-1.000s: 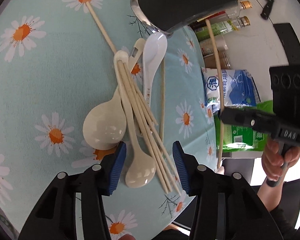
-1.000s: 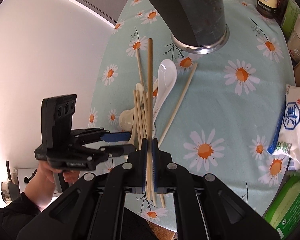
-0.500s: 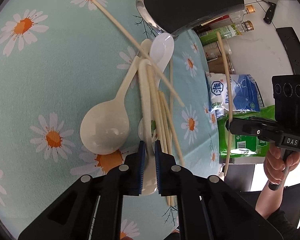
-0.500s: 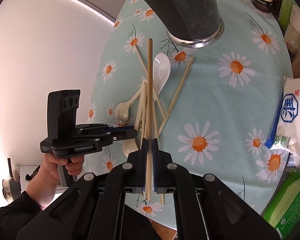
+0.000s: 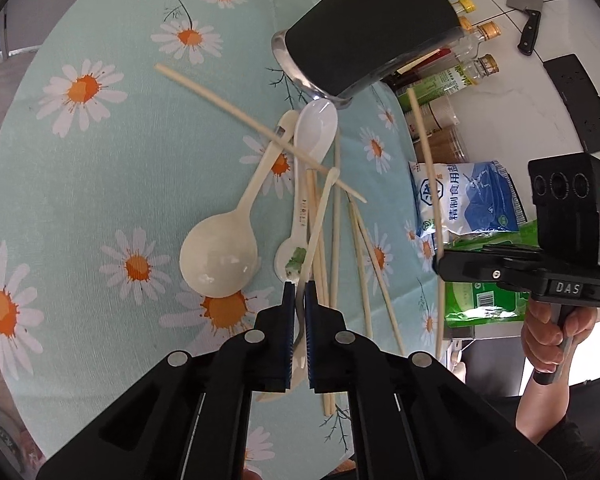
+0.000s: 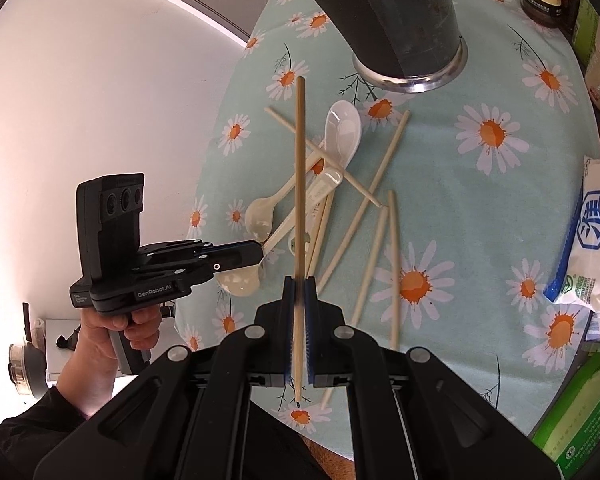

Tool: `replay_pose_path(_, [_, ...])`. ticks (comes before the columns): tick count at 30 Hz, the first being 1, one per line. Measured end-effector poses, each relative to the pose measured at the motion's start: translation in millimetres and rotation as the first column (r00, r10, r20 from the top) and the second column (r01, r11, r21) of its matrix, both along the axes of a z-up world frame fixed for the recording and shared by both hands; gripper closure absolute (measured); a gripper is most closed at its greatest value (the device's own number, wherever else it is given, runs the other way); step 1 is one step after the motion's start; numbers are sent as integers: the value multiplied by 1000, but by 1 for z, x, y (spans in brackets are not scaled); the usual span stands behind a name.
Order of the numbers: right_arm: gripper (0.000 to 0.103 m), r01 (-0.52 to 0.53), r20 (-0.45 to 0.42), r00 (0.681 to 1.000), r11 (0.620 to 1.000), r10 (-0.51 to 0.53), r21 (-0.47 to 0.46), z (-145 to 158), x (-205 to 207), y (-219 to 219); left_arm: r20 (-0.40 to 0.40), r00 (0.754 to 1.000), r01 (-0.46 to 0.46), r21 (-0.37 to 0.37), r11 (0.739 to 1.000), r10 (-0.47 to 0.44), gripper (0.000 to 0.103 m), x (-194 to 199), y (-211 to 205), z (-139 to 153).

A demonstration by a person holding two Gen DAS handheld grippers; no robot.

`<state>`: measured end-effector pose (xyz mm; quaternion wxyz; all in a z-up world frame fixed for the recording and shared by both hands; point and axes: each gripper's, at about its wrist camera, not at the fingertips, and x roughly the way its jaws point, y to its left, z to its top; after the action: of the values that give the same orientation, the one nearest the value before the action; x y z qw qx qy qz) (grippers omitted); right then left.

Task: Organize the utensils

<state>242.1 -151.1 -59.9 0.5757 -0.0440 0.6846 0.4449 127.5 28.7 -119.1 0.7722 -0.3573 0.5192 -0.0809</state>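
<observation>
- Clamping a cream spoon (image 5: 320,216), the left hand-held gripper (image 5: 299,292) has just closed.
- Right hand-held gripper (image 6: 299,288) pinches a chopstick (image 6: 299,168).
- Loose chopsticks (image 5: 364,248) crowd the bench (image 5: 80,168) below the holder (image 5: 364,28); salt bag (image 5: 472,200) beside.

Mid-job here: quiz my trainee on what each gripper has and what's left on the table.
1. True or false: the right gripper holds a spoon.
2. The left gripper is shut on: A a fork, B a slim cream spoon, C a knife.
3. How many spoons lie loose on the tablecloth?
Key: 1 false, a chopstick; 2 B; 3 two, the big cream spoon and the white spoon.
</observation>
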Motion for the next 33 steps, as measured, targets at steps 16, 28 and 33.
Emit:
replay_pose_path(16, [97,105,19,994,990,-107,97,23,-3,3,189,982,-15,-8,1000,17,99,-4,21,48])
replay_pose_path(28, [97,222,136,955,940,-263,258,78,7,17,425,905,40,-75,996,-4,99,16,52,109])
replay_pose_path(33, [97,257,200,924,915,-327,310,97,12,21,529,848,54,-56,997,-16,99,28,57,135])
